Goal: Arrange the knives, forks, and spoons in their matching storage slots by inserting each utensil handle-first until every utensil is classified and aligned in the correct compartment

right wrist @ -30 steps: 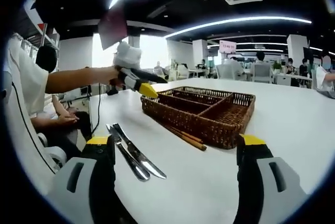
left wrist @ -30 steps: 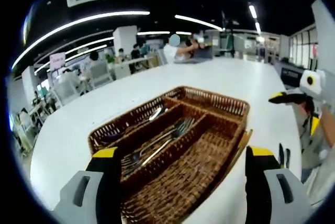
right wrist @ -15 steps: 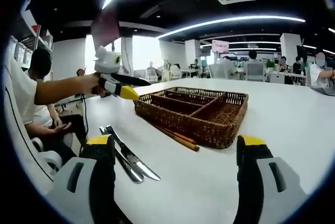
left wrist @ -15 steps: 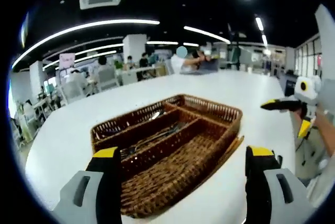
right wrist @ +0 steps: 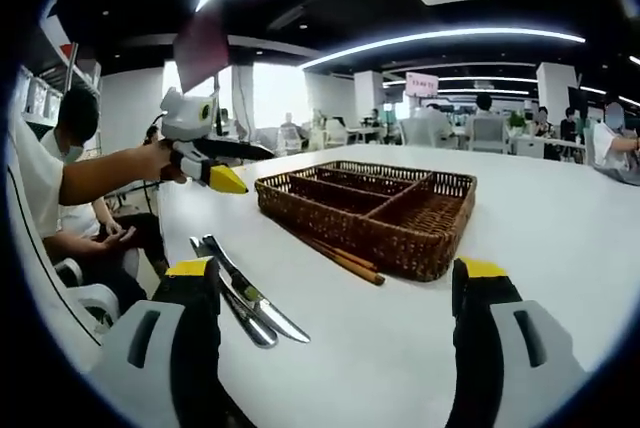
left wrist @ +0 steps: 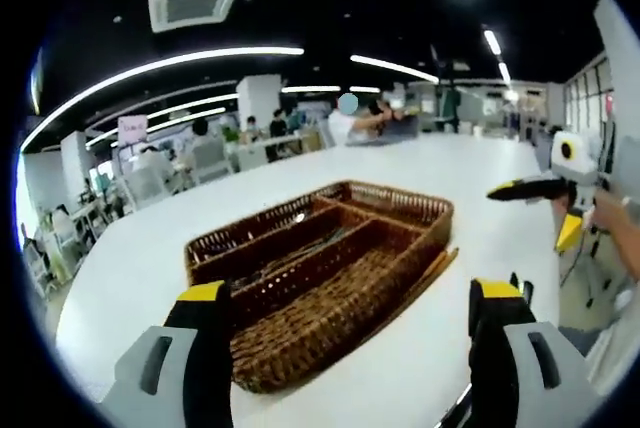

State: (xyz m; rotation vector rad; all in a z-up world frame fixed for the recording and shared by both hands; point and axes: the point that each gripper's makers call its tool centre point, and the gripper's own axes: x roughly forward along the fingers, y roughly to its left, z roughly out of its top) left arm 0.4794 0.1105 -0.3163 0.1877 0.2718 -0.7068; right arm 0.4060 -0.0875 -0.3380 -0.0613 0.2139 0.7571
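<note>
Bright strip lights run across a dark ceiling over a large open office, and a long white table [left wrist: 470, 178] stretches away from me in the left gripper view. My left gripper [left wrist: 355, 320] rises from the bottom of the frame with its yellow-tipped jaws spread wide and nothing between them. Just above them, at the centre of the frame, sits the brown wicker tray [left wrist: 420, 210], split into long compartments. Some cutlery [left wrist: 290, 248] lies in the compartments toward its left side, too dim for me to tell piece from piece. A pair of wooden chopsticks [left wrist: 425, 278] lies on the table against the tray's right wall. At the right edge my other gripper hangs in the air, held out over the table.

From the right gripper view, the same white table fills the lower frame. My right gripper [right wrist: 340, 293] also stands wide open, holding nothing. Two knives [right wrist: 245, 290] lie side by side on the table at lower left, just above my left jaw. The wicker tray sits at centre with the chopsticks along its near wall. At the left, my left gripper is held above the table's edge, apart from the tray.
</note>
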